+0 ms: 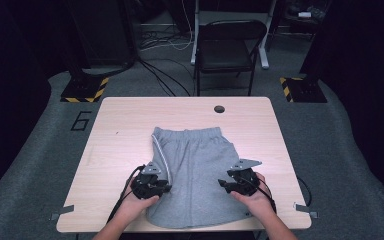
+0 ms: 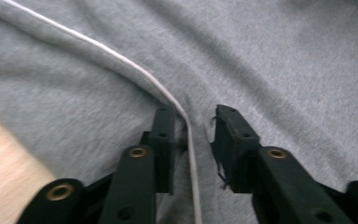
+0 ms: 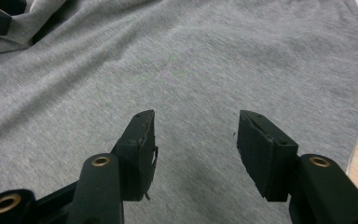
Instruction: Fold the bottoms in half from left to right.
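Two grippers sit low over the grey shorts spread flat on your worktop. Your left gripper has its jaws apart, with a raised fold of the shorts and its white piping running up between them; the pads are not pressing on the cloth. That piping curves away up and to the left of the jaws in the left gripper view. Your right gripper also has its jaws apart, wider, with flat grey cloth between and ahead of them and nothing pinched. Bare worktop shows just right of the right jaw, past the hem of the shorts.
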Motion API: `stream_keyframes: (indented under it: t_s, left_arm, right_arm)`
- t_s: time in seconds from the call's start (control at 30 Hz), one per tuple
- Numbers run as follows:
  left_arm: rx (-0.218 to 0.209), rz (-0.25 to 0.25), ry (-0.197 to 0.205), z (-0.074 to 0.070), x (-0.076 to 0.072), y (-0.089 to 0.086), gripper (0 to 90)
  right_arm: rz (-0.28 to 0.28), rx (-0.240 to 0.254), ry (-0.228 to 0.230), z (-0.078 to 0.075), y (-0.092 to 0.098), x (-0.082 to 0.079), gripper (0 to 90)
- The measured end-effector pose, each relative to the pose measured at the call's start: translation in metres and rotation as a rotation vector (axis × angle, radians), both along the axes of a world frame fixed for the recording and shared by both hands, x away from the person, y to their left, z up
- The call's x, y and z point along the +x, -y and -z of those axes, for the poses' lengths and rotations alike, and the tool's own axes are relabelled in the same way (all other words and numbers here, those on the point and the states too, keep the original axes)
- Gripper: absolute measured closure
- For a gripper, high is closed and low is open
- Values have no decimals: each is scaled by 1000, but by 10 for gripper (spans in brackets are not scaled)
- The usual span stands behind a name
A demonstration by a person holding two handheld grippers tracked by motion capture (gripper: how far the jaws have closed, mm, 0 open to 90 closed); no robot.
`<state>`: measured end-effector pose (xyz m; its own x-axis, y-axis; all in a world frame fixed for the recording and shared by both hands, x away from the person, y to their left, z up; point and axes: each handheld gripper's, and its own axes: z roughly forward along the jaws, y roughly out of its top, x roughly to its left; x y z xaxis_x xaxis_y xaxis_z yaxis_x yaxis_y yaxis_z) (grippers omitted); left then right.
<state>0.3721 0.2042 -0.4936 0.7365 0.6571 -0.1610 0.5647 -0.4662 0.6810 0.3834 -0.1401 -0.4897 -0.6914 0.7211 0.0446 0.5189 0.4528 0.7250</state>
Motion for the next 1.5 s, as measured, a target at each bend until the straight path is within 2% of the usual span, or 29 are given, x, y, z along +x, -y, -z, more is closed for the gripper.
stream_keyframes:
  t_s: [0.03, 0.17, 0.2, 0.3, 0.37, 0.47, 0.6, 0.67, 0.77, 0.83, 0.93, 0.97, 1.07, 1.13, 1.27, 1.37, 1.43, 1.47, 1.5]
  left_arm:
    - [3, -3, 3, 0, 0, -2, 668]
    - [6, -4, -30, 0, -3, -6, 660]
    - [3, -3, -45, 0, -5, -6, 657]
    - [17, -8, -54, -1, -7, -10, 649]
    - [5, -11, -64, -2, -9, -13, 637]
    - [-7, -20, -43, -4, -14, -17, 646]
    - [-32, -40, -10, -6, -21, -24, 673]
    - [-51, -59, -19, -4, -24, -25, 678]
    - [-41, -54, -30, 1, -27, -29, 679]
    - [-29, -51, -42, 4, -27, -28, 704]
    - [-39, -22, -75, 7, -26, -26, 818]
    - [-49, -26, -91, 7, -27, -25, 834]
    - [-81, -12, -106, 7, -29, -24, 858]
    - [-100, 8, -87, 6, -31, -22, 862]
    - [-118, 80, 7, -3, -40, -13, 865]
    - [-147, 98, 74, -13, -44, -9, 866]
    - [-185, 95, 96, -19, -45, -9, 866]
    - [-198, 94, 92, -20, -44, -9, 866]
    - [-203, 104, 82, -21, -43, -10, 866]
  right_arm:
    - [6, 4, -3, 0, -1, 0, 461]
    - [5, 5, -5, -1, -4, 2, 459]
    - [3, 9, -2, -3, -6, 3, 457]
    - [-8, 6, 3, -9, -13, 6, 455]
    - [-23, 0, 11, -13, -19, 10, 455]
    - [-50, -14, 26, -19, -31, 15, 460]
    - [-83, 8, 32, -30, -51, 23, 464]
    - [-96, 22, 30, -35, -61, 28, 464]
    - [-121, 27, 33, -40, -77, 34, 464]
    - [-137, 32, 22, -40, -87, 39, 464]
    - [-152, 32, 18, -37, -98, 46, 469]
    - [-142, 44, 2, -34, -103, 48, 471]
    - [-151, 33, -18, -26, -113, 58, 477]
    - [-148, 29, -24, -23, -119, 63, 483]
    - [-157, 37, -28, -27, -128, 74, 498]
    - [-163, 47, -17, -33, -134, 80, 498]
    - [-156, 59, -20, -36, -138, 81, 497]
    - [-163, 65, 3, -37, -139, 82, 495]
    - [-165, 69, 0, -38, -140, 82, 494]
